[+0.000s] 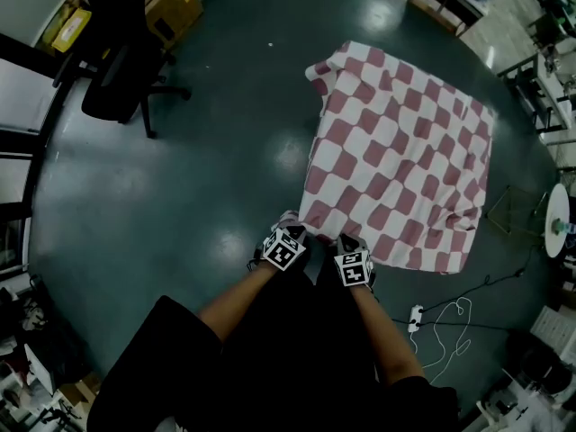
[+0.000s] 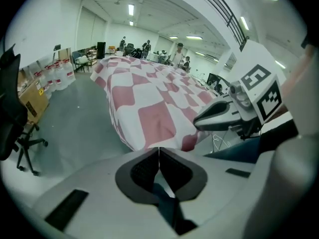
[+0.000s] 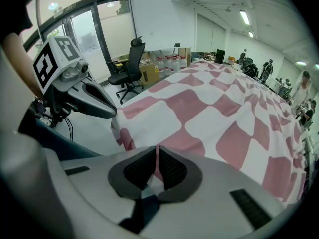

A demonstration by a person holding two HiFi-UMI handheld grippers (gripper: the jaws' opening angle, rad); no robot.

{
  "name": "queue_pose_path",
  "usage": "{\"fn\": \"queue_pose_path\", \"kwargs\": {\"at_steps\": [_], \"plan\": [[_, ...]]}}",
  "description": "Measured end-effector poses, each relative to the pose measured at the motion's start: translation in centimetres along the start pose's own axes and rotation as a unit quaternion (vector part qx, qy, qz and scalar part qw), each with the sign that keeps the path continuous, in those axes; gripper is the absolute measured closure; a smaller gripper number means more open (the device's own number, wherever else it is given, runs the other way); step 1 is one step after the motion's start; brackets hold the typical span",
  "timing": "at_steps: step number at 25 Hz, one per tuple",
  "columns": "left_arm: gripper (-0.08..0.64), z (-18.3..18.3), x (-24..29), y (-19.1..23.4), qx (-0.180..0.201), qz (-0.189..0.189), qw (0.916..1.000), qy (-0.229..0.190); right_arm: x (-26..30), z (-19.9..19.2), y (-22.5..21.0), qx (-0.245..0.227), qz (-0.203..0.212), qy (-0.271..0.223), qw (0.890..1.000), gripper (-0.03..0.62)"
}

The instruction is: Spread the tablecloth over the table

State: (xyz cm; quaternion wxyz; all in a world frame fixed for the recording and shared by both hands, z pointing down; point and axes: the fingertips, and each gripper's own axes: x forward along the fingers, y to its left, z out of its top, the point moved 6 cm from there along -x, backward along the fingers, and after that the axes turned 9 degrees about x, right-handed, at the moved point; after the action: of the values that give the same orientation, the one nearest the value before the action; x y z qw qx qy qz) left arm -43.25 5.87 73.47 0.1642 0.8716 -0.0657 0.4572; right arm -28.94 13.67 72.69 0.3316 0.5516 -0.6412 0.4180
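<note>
A pink-and-white checked tablecloth [image 1: 396, 151] lies draped over the worktop, covering it entirely, so the worktop itself is hidden under the fabric. The cloth's near edge hangs down toward the person, with some wrinkles along its right side. The left hand-held gripper [image 1: 290, 225] has its jaws pressed together on the near left corner of the cloth; in the left gripper view the fabric [image 2: 149, 113] runs right down into the closed tips [image 2: 159, 151]. The right hand-held gripper [image 1: 347, 241] sits just beside it along the same edge, pinching a pink fold [image 3: 224, 113] that shows between its nearly closed pads [image 3: 157, 151]. A black office chair [image 1: 117, 70] stands well apart on the dark green floor [image 1: 180, 178], near a cardboard box [image 1: 171, 7]. A power strip [image 1: 415, 318] with a white cable lies on the floor to the person's right.
</note>
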Motion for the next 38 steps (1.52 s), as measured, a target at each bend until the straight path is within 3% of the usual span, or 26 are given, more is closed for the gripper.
{"fn": "queue_pose_path", "kwargs": {"at_steps": [4,7,11,17,24,28,32,38], "plan": [[0.543,0.0,-1.2,-0.6,0.082,0.028,0.9962,-0.006,-0.9,0.1,0.0,0.031,0.003,0.002,1.000,0.560],[0.543,1.6,-1.6,0.7,0.059,0.035,0.9967,-0.045,-1.7,2.1,-0.4,0.051,0.013,-0.049,0.997,0.560],[0.543,4.3,-0.9,2.0,0.028,0.035,0.9968,-0.067,-1.6,3.7,-1.5,0.050,0.021,-0.069,0.996,0.560],[0.543,8.9,-0.3,3.1,0.040,0.029,0.9967,-0.065,-1.4,7.1,-4.0,0.085,0.036,-0.109,0.990,0.560],[0.543,12.7,-0.5,6.0,0.045,0.040,0.9970,-0.049,-0.8,11.6,-6.3,0.087,0.052,-0.141,0.985,0.560],[0.543,14.6,0.7,7.1,0.039,0.043,0.9965,-0.060,0.0,13.3,-7.3,0.092,0.061,-0.143,0.983,0.560],[0.543,17.3,0.5,9.1,0.045,0.046,0.9954,-0.071,0.4,16.6,-8.8,0.095,0.055,-0.156,0.982,0.560],[0.543,22.0,2.5,15.5,0.057,0.040,0.9930,-0.095,1.5,23.7,-13.6,0.102,0.018,-0.180,0.978,0.560]]}}
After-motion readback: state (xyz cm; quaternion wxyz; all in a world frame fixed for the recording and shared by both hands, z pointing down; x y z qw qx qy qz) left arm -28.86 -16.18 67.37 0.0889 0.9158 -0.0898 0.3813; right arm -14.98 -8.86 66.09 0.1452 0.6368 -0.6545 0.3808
